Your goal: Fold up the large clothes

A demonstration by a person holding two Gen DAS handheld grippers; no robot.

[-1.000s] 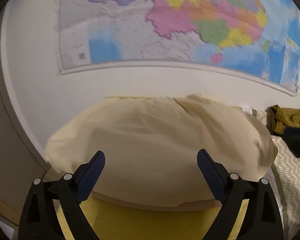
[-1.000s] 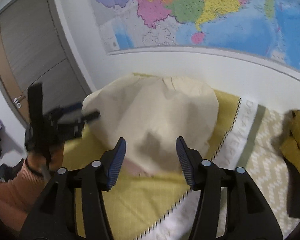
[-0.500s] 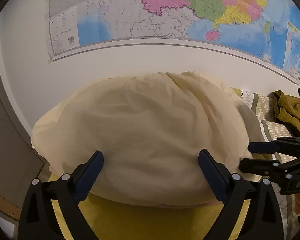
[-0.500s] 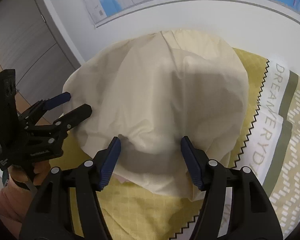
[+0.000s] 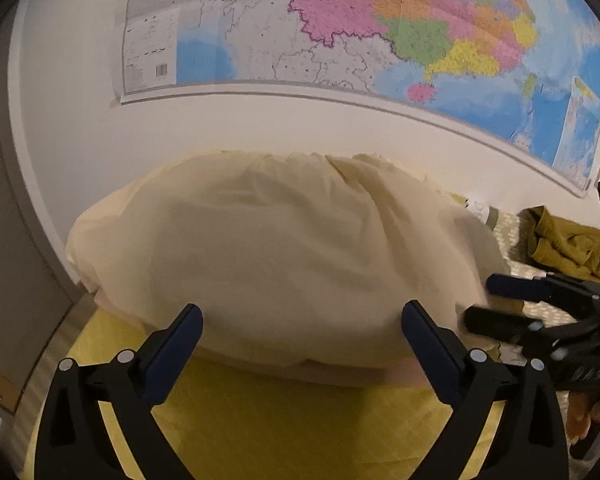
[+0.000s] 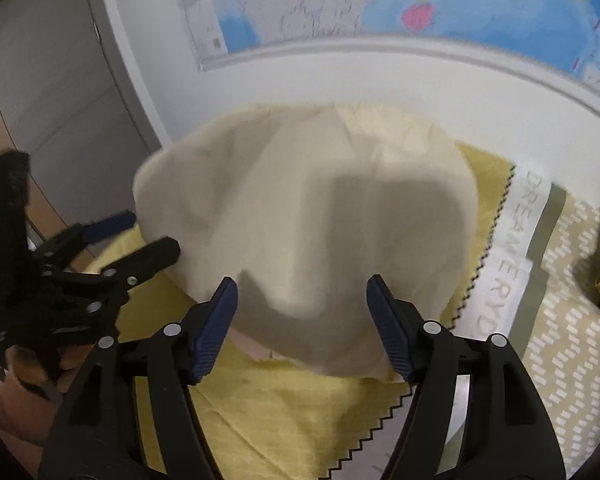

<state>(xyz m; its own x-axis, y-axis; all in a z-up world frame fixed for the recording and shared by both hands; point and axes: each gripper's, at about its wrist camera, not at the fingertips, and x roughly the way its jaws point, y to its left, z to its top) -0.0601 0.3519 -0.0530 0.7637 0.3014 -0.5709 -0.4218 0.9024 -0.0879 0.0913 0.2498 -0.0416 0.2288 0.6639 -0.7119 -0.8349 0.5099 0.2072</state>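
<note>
Two tools, the left tool (image 5: 300, 322) and right tool (image 6: 302, 306), hang released over the bed (image 6: 300, 412), grasping nothing. Beyond them the cream garment (image 5: 280, 256) lies spread by the wall (image 5: 80, 128), apparently unfolded; every fold seems left.

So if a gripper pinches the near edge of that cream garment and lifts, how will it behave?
The cream garment is probably floppy: it lies in soft creases, so it should drape from the pinch rather than hold shape. It looks thin and light, likely easy to lift. The open right gripper and left gripper may catch several layers, since its near edge seems doubled.
</note>
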